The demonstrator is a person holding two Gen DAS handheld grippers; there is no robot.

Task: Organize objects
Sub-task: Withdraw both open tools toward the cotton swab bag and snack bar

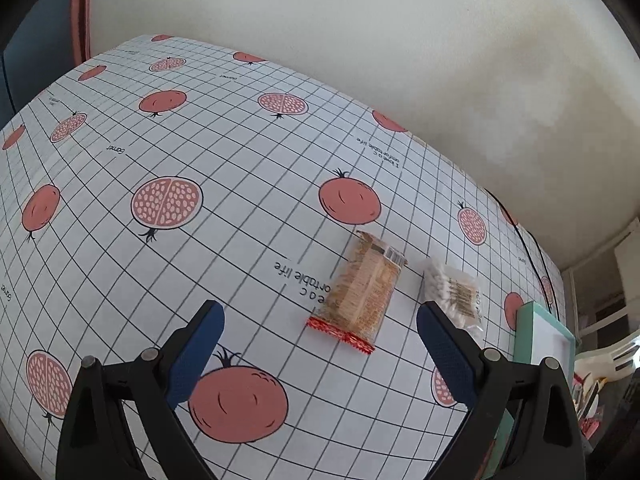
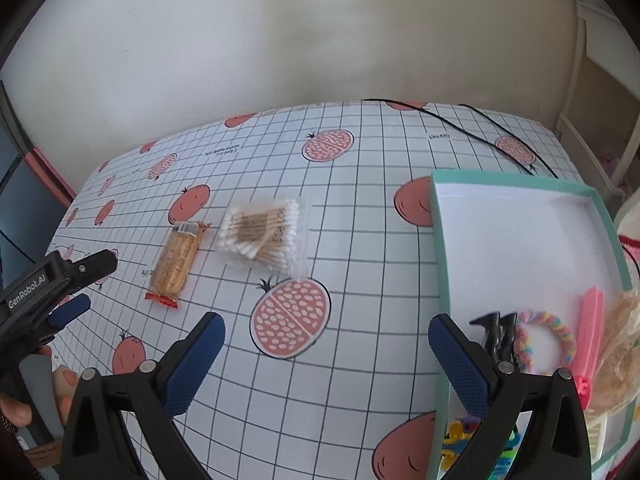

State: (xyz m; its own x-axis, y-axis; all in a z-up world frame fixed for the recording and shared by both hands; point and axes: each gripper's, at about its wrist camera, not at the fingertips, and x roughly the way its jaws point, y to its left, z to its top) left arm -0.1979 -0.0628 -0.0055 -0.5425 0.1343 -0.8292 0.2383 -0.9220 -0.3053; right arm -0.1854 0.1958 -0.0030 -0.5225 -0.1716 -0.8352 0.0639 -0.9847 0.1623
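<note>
I am holding my left gripper [image 1: 320, 320] spread wide above the table [image 1: 120, 272], its blue ribbed pads gripping nothing. My right gripper [image 2: 326, 332] is gaping just as wide and just as empty, hovering over the glossy cloth printed with a black grid and pink pomegranates.

The snack packet [image 1: 360, 292] is lying flat on the cloth, a long rectangle of clear crinkly film over a golden, grainy biscuit block, with a red zigzag seal at the end nearest me. In the left wrist view its long axis is running away from me and leaning slightly right, the red seal pointing back toward my fingers, between the two pads. Just beside it on the right, apart by a narrow strip of cloth, the bag of cotton swabs [image 2: 262, 236] is resting: soft transparent plastic, wooden sticks with white fluffy tips. In the right wrist view the sticks are lying mostly crosswise, left to right, slightly tilted (the bundle is loose, so not all agree).

The teal-rimmed box [image 2: 516, 184] with a smooth white floor is sitting at the table's right side, well apart from the swabs. Inside its near end, a fuzzy pastel scrunchie [image 2: 548, 340], a pink comb-like piece [image 2: 590, 324] and black clips [image 2: 498, 332] are lying together.
</note>
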